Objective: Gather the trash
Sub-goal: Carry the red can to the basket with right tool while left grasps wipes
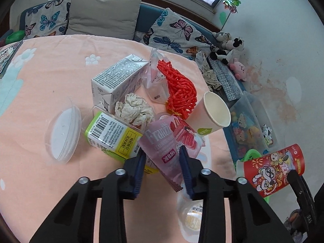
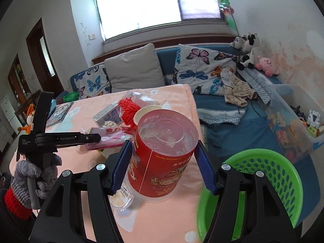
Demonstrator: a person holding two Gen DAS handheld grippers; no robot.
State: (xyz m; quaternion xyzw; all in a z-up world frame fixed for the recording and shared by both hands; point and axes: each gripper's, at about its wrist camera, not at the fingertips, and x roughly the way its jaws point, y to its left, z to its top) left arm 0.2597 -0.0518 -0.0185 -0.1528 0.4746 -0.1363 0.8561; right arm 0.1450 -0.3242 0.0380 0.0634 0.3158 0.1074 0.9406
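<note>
A pile of trash lies on the peach tablecloth (image 1: 40, 93): a white carton (image 1: 115, 77), crumpled paper (image 1: 133, 110), a green-and-white carton (image 1: 111, 133), red netting (image 1: 179, 87), a paper cup (image 1: 214, 111), a clear lid (image 1: 62, 134). My left gripper (image 1: 162, 162) is shut on a pink Franzzi wrapper (image 1: 168, 141), which also shows in the right wrist view (image 2: 107, 138). My right gripper (image 2: 162, 166) is shut on a red snack canister (image 2: 162, 154), held above the table edge beside a green basket (image 2: 269, 172). The canister also shows in the left wrist view (image 1: 273, 170).
A small clear plastic packet (image 2: 121, 196) lies under the canister. A blue sofa (image 2: 222, 109) with butterfly cushions, plush toys and a clear toy bin (image 2: 289, 125) stands behind and right of the table. A book (image 2: 58, 111) lies at the table's far left.
</note>
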